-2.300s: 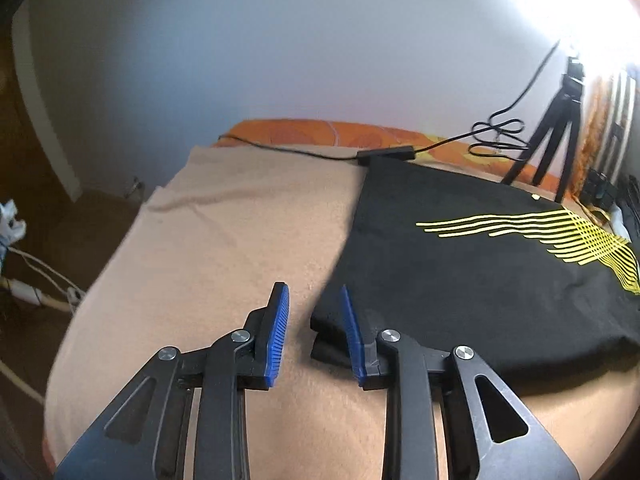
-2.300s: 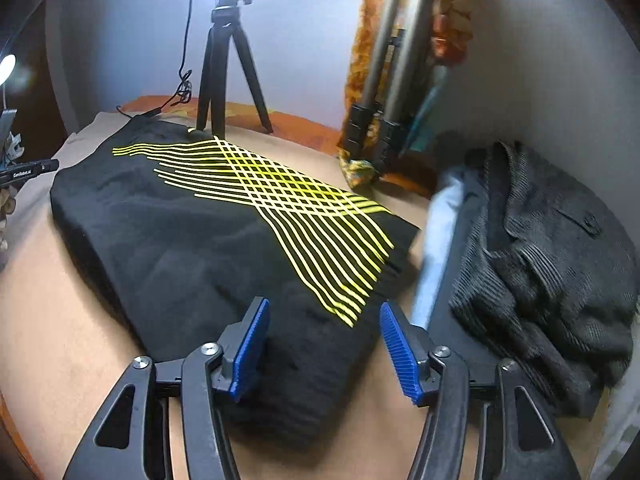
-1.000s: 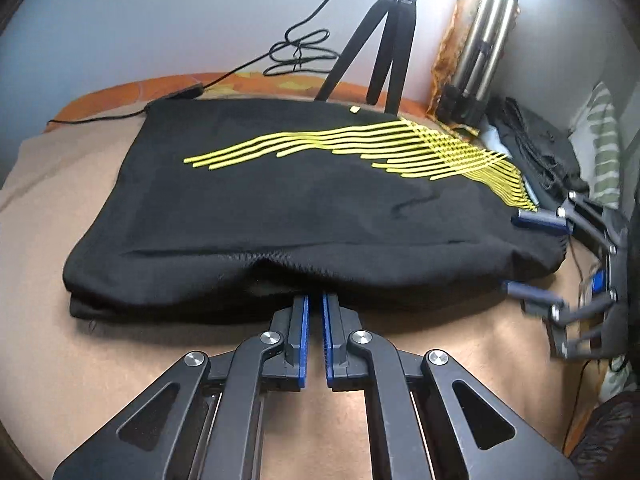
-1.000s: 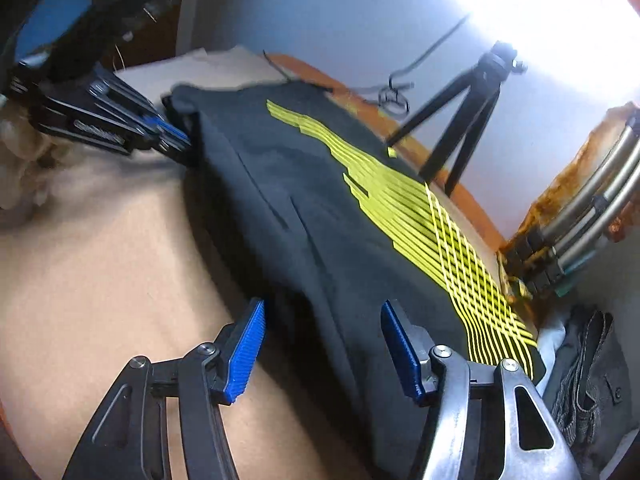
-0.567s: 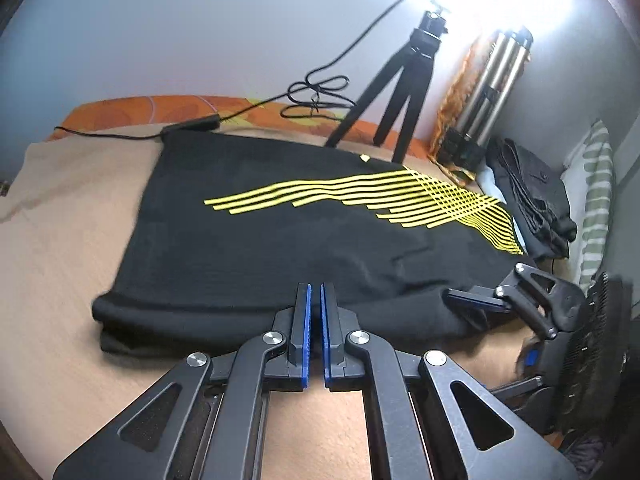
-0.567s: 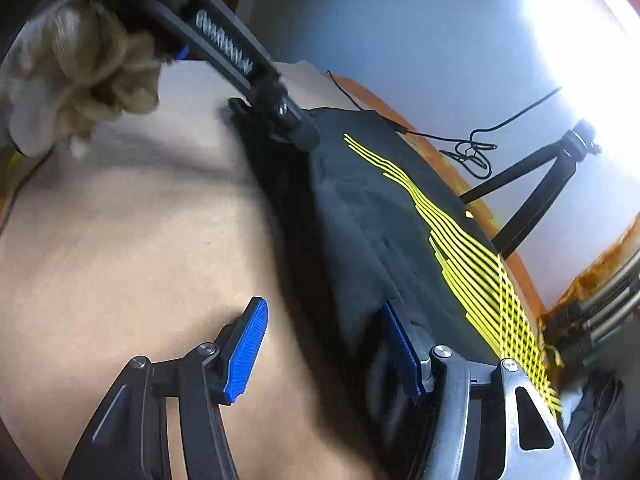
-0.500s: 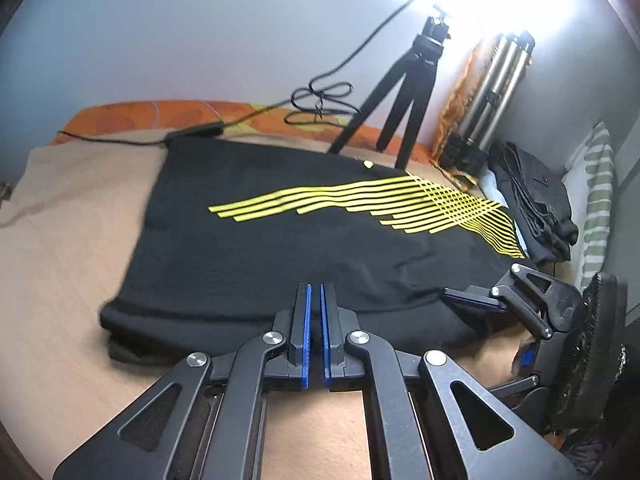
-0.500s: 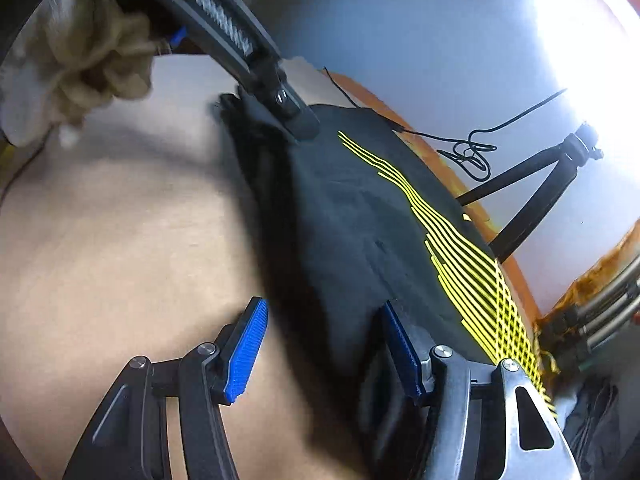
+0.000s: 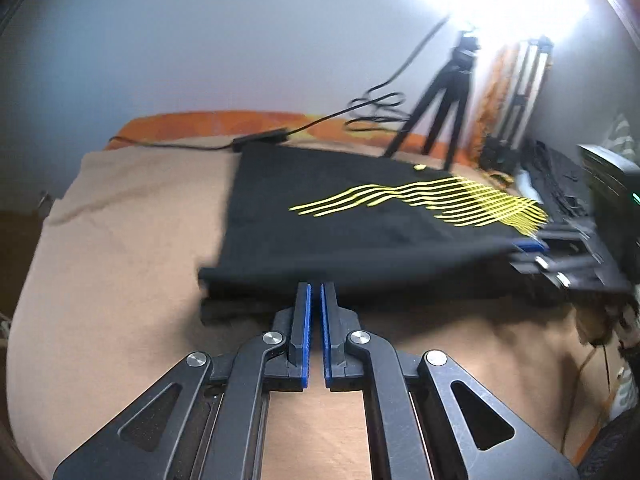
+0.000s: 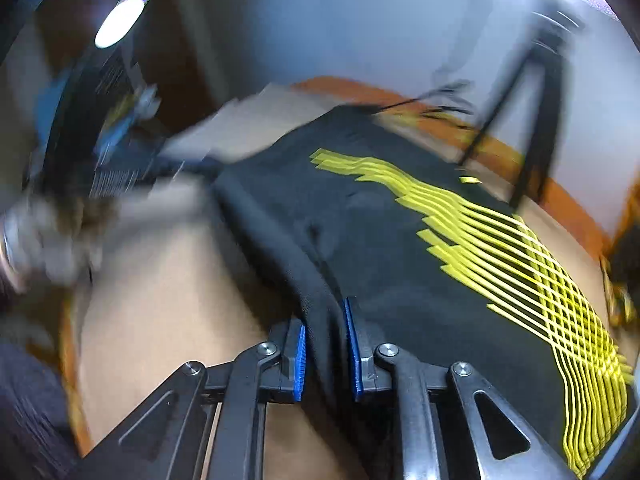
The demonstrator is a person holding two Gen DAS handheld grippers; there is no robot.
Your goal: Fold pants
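1. I am working over a bed (image 9: 120, 248) covered by a tan blanket, soft and slightly fuzzy, with a pale wall behind, an orange patterned strip along the far edge, and a strong lamp glaring in the upper right of the left wrist view. A small black tripod (image 9: 444, 108) stands at the back, a cable (image 9: 332, 120) trailing from it.
2. The black pants (image 9: 360, 216) lie across the middle of the bed, already folded into a flat, roughly rectangular stack of layers, with a yellow wavy-line print (image 9: 440, 204) on top. The fabric looks matte, thick and limp, like sweatpant knit.
3. My left gripper (image 9: 314, 300) is at the near edge of the pants, its blue ribbed pads almost together with only a thin gap. The tips reach the dark hem, but I cannot tell whether any cloth is caught between them.
4. My right gripper (image 10: 325, 340) is closed down on a bunched ridge of the near hem; the cloth runs straight between the blue pads. In the left wrist view it shows at centre right, blurred, with the edge there lifted off the blanket.
5. Progress, as I judge it: the early folds are done, and a further fold, carrying the near edge toward the far one, looks under way. What is left is laying it flat and smoothing.
6. A dark heap of other clothing (image 9: 560, 184) sits at the far right.
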